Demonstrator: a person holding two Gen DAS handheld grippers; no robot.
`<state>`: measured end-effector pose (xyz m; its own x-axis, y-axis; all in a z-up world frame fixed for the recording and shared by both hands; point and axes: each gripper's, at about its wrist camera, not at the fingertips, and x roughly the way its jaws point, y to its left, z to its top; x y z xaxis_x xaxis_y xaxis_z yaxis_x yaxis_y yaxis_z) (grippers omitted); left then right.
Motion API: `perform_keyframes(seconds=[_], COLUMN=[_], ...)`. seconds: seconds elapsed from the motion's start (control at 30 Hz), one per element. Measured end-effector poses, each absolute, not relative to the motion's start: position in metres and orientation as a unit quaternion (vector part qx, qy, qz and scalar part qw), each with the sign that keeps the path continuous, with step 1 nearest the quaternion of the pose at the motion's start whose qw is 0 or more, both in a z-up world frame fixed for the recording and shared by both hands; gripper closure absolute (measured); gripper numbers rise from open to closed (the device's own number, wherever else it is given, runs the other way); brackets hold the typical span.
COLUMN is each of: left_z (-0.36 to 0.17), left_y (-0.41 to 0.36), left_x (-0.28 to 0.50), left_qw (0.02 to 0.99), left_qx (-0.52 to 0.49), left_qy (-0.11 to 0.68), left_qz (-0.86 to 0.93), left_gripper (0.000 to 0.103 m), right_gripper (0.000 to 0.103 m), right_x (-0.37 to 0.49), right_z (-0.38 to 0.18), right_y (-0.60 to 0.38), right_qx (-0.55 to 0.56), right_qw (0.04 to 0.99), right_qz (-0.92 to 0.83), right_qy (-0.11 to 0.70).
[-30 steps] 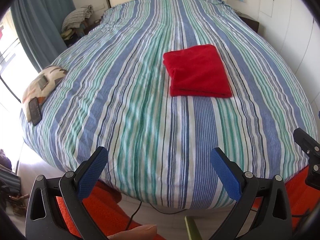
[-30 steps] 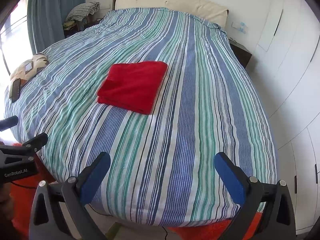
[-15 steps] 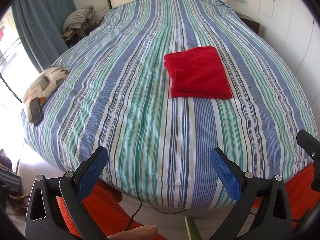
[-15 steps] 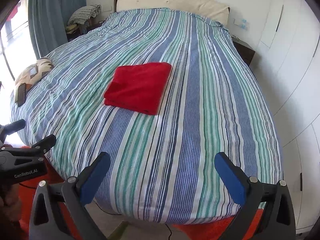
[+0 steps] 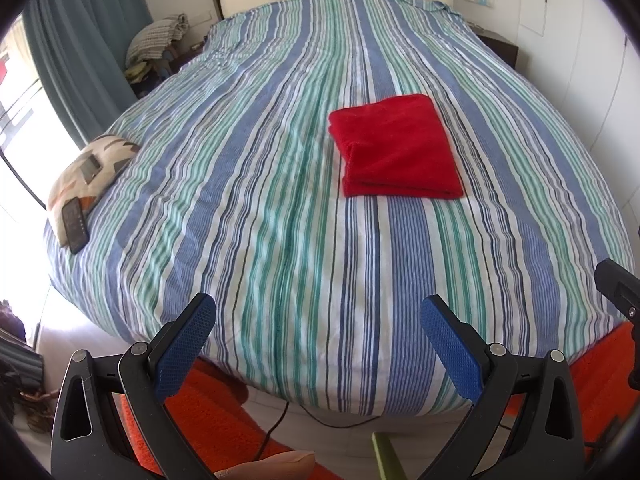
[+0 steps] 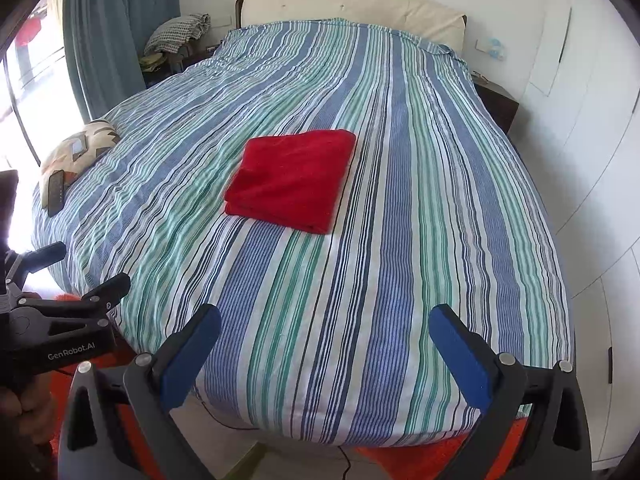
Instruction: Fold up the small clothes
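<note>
A bed is covered by a blue, green and white striped duvet, with a cream headboard at its far end. A patterned cushion lies at the bed's left edge, and a dark phone rests on it. Teal curtains hang at the left. An orange rug is seen below the bed's near edge, beside a black cable. White wardrobe doors line the right wall.

Striped bedspread lies broad and bare between the foot edge and a folded red cloth, the lone obstacle mid-bed. A patterned cushion carrying a dark phone occupies the left edge. Both sides of the cloth are unobstructed; a white wardrobe stands close along the right side.
</note>
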<state>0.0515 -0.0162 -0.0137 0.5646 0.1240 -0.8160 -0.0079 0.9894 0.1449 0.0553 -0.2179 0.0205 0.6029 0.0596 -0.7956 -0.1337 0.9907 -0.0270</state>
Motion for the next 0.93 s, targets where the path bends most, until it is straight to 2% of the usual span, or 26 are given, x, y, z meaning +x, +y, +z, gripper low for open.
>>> perform_keyframes(seconds=[0.33,0.93], left_z=[0.017,0.025], left_y=[-0.01,-0.011], left_x=[0.039,0.03], left_qw=[0.892,0.901], left_qx=[0.04,0.029], left_qy=[0.45,0.432], left_qz=[0.014,-0.01], left_gripper=[0.001,0.001], right_gripper=[0.001,0.001], right_x=[0.034,0.036], right_z=[0.046,0.038], right_y=[-0.211,-0.209], right_qx=[-0.029,-0.026], right_qw=[0.897,0.895], right_qz=[0.09,0.086], right_qy=[0.432,0.437])
